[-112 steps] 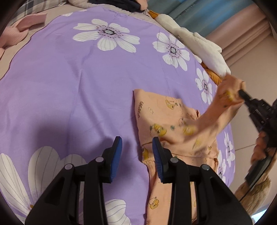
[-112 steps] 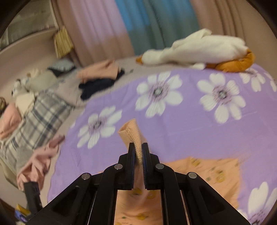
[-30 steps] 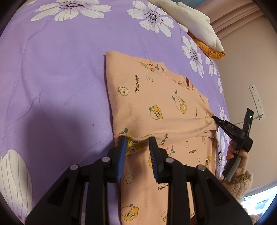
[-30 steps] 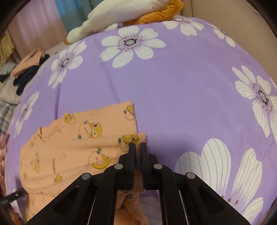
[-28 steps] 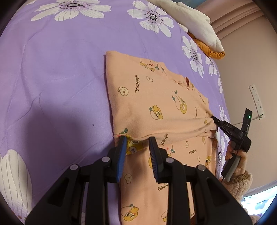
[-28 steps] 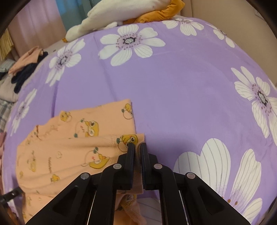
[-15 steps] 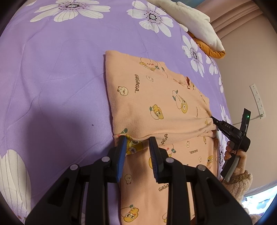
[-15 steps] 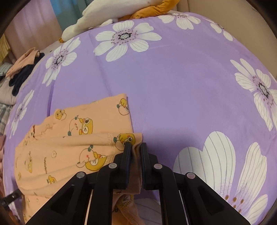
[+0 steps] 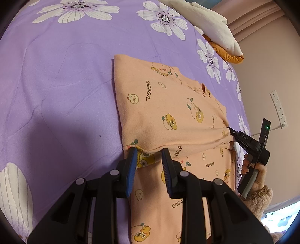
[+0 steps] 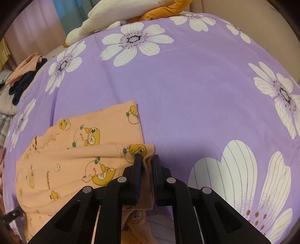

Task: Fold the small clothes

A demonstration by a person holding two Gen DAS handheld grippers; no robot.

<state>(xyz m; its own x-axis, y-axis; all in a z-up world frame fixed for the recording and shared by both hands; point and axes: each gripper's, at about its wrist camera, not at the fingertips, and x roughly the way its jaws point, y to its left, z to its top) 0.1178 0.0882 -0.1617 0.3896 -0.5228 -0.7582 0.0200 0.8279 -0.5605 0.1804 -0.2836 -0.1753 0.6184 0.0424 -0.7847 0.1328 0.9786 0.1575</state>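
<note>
A small peach top (image 9: 168, 105) with yellow cartoon prints lies flat on the purple flowered bedspread (image 9: 65, 84). One sleeve is folded across its body. My left gripper (image 9: 148, 161) is open, its blue pads straddling the sleeve fold at the garment's left edge. My right gripper (image 10: 146, 165) has its jaws slightly apart with the sleeve cuff (image 10: 144, 150) bunched between them. In the left wrist view the right gripper (image 9: 231, 131) touches the garment's right edge. The top also shows in the right wrist view (image 10: 75, 150).
A white and orange plush toy (image 9: 210, 24) lies at the bed's far edge, also seen in the right wrist view (image 10: 120, 13). A pile of other clothes (image 10: 24, 75) sits off the bedspread at left. A wall with a socket (image 9: 279, 108) stands right.
The right gripper laid the sleeve across the top and over the last half second its jaws have parted around the cuff. The left gripper has stayed put and open.
</note>
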